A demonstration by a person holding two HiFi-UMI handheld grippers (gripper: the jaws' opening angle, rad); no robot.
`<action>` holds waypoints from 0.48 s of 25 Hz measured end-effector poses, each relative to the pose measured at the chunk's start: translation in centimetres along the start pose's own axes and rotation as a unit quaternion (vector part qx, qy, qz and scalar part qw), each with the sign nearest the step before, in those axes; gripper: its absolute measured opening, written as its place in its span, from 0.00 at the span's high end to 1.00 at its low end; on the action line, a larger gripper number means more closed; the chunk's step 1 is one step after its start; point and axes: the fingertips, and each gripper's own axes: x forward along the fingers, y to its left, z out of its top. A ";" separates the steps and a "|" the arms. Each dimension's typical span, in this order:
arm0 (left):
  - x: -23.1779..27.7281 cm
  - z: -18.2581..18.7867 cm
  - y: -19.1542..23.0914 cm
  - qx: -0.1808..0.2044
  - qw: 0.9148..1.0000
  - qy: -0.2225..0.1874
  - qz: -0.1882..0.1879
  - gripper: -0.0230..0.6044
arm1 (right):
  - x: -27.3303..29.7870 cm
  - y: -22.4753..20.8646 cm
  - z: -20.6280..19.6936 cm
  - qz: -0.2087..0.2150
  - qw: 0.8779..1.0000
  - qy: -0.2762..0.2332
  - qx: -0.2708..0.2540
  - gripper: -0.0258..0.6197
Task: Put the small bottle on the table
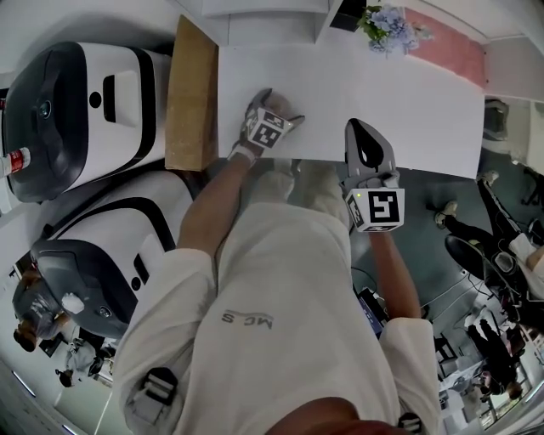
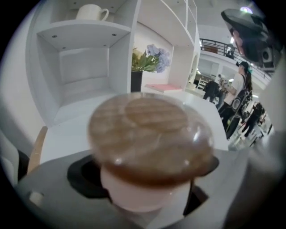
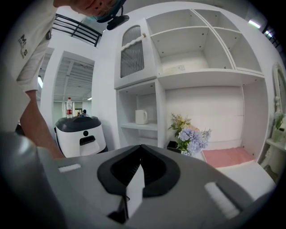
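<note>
The small bottle (image 2: 149, 147), pale pink with a round brown wood-grain cap, fills the left gripper view and stands upright between the jaws. Dark gaps show on both sides of its body, so the left gripper (image 1: 270, 126) is open around it and not pressing it. In the head view that gripper rests low over the near left part of the white table (image 1: 408, 102) and hides the bottle. The right gripper (image 1: 370, 157) hovers at the table's near edge, shut, with nothing in it; its pads meet in the right gripper view.
A brown wooden board (image 1: 191, 93) lies along the table's left side. Blue flowers (image 1: 387, 25) and a pink cloth (image 1: 446, 47) lie at the far end. White shelves hold a mug (image 2: 91, 12). Two white robots (image 1: 76, 110) stand to the left.
</note>
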 end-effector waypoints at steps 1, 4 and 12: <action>-0.4 -0.1 0.0 -0.006 1.000 0.000 0.000 0.13 | -0.1 0.1 0.0 0.000 1.000 0.000 0.000 0.96; -1.5 -0.8 0.4 -0.039 0.999 -0.005 0.014 0.13 | -0.3 0.1 0.3 0.001 1.000 -0.003 -0.001 0.96; -4.8 -3.1 -1.4 -0.051 0.999 0.000 0.013 0.16 | -0.8 0.3 0.9 0.003 1.000 -0.012 -0.002 0.96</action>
